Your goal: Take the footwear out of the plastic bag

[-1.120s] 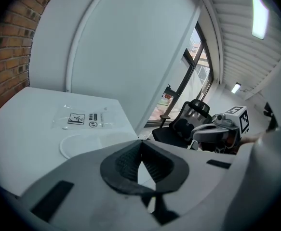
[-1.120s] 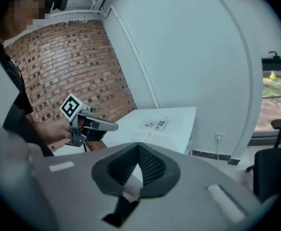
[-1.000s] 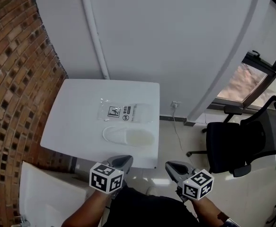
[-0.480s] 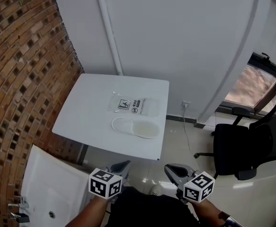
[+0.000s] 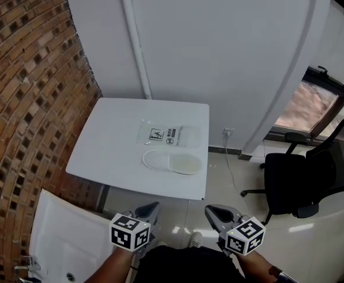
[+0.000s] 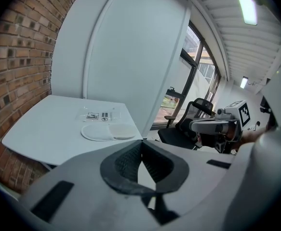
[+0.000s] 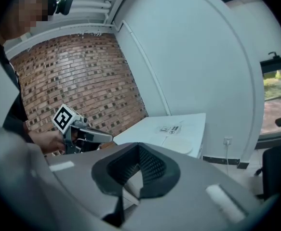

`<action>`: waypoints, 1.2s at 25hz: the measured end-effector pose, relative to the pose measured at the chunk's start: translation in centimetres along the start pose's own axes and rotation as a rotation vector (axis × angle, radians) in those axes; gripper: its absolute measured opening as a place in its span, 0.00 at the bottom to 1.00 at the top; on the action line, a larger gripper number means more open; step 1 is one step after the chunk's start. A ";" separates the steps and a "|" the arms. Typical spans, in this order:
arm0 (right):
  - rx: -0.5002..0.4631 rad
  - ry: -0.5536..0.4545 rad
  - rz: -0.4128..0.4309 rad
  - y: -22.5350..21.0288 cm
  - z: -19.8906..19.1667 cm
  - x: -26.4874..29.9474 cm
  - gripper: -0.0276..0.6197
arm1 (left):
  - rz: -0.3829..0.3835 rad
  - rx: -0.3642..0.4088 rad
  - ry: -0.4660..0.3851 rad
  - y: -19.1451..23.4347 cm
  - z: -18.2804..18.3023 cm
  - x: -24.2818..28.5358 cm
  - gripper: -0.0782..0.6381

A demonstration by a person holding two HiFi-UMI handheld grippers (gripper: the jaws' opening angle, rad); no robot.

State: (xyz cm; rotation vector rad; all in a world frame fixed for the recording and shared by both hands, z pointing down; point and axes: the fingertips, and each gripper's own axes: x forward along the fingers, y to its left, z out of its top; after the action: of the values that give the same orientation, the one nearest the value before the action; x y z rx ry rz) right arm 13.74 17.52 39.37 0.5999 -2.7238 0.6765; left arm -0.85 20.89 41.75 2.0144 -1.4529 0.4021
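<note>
Head view, slipper [image 5: 173, 162] beyond right hand-held gripper [image 5: 212, 211]

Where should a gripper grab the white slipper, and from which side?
Probably the near long rim of the white slipper, coming low from the front edge of the table: it lies flat and thin, lengthwise along that edge, with the plastic bag behind it.

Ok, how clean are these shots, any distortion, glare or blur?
Head view: sharp and evenly lit, though the wide lens bows the brick wall and the wall pipe. Left gripper view: strong fisheye with black corners, the ceiling light blown out, the near foreground soft. Right gripper view: same fisheye, the slipper small and hazy on the table.
</note>
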 end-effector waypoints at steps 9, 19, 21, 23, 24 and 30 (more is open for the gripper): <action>0.003 0.035 -0.071 3.8 -1.7 1.2 0.04 | -0.064 0.008 -0.011 2.5 -0.7 -1.7 0.12; 0.030 0.006 -0.140 6.4 -2.3 1.0 0.04 | -0.129 0.020 -0.012 3.2 -1.7 -3.4 0.12; 0.031 0.018 -0.136 6.7 -2.6 0.9 0.04 | -0.125 0.015 -0.017 3.2 -1.7 -3.8 0.12; 0.027 0.032 -0.124 6.7 -2.8 0.7 0.04 | -0.112 0.012 -0.027 3.2 -1.5 -4.0 0.12; 0.025 0.039 -0.116 6.7 -2.8 0.7 0.04 | -0.104 0.006 -0.034 3.3 -1.4 -4.0 0.12; -0.017 0.067 -0.076 6.1 -2.1 -0.1 0.04 | -0.071 -0.041 -0.064 2.1 -1.5 -4.2 0.12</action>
State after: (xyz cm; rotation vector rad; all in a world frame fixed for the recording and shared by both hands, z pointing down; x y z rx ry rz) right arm 11.37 23.52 38.76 0.6615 -2.6283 0.6422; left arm -4.12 24.51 41.15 2.0563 -1.4118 0.2781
